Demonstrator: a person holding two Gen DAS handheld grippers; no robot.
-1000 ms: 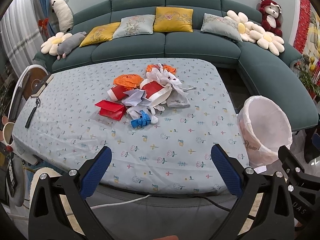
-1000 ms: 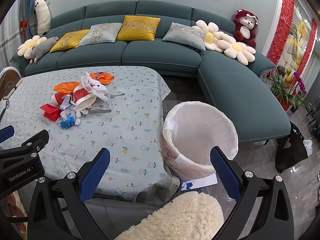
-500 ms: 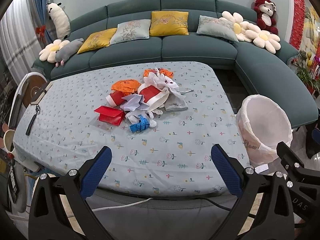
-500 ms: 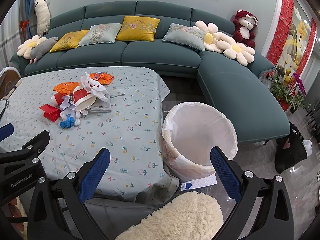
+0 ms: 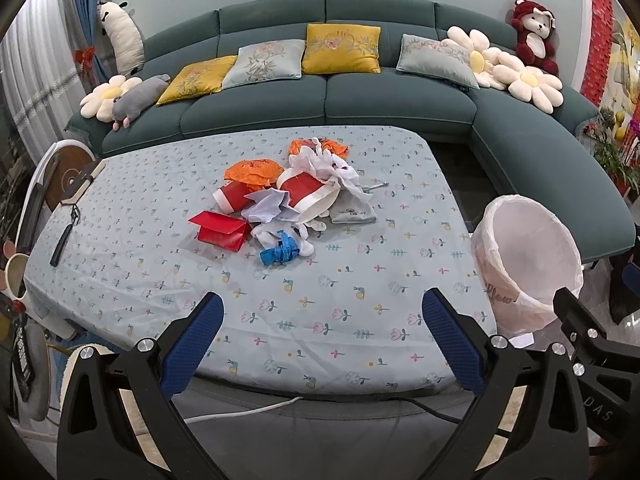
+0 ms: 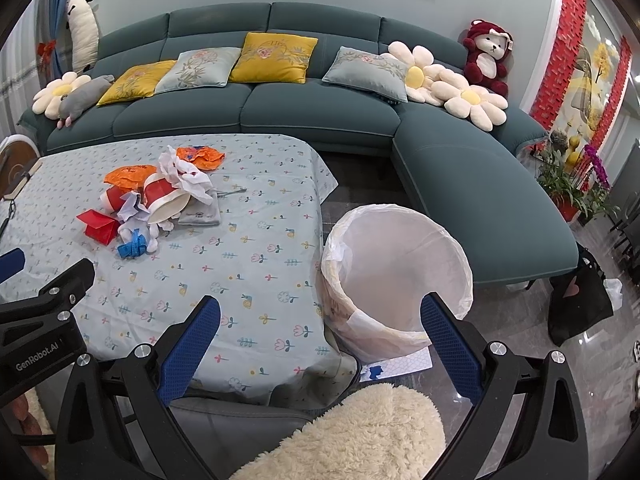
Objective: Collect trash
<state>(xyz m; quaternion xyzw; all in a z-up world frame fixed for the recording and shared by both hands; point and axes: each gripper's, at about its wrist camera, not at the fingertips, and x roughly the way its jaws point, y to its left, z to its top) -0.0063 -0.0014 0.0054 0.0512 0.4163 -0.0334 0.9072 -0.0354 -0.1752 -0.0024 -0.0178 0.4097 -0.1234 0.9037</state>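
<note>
Above the table's near edge, both hand-held grippers stay open, left slightly raised.

Bright, even, sharp; fisheye bending, dark corners

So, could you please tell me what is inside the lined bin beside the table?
The bin shows only its white bag liner; no trash is visible on the inner wall facing the camera. Its bottom is hidden behind the near rim, so I cannot confirm it is empty.
</note>
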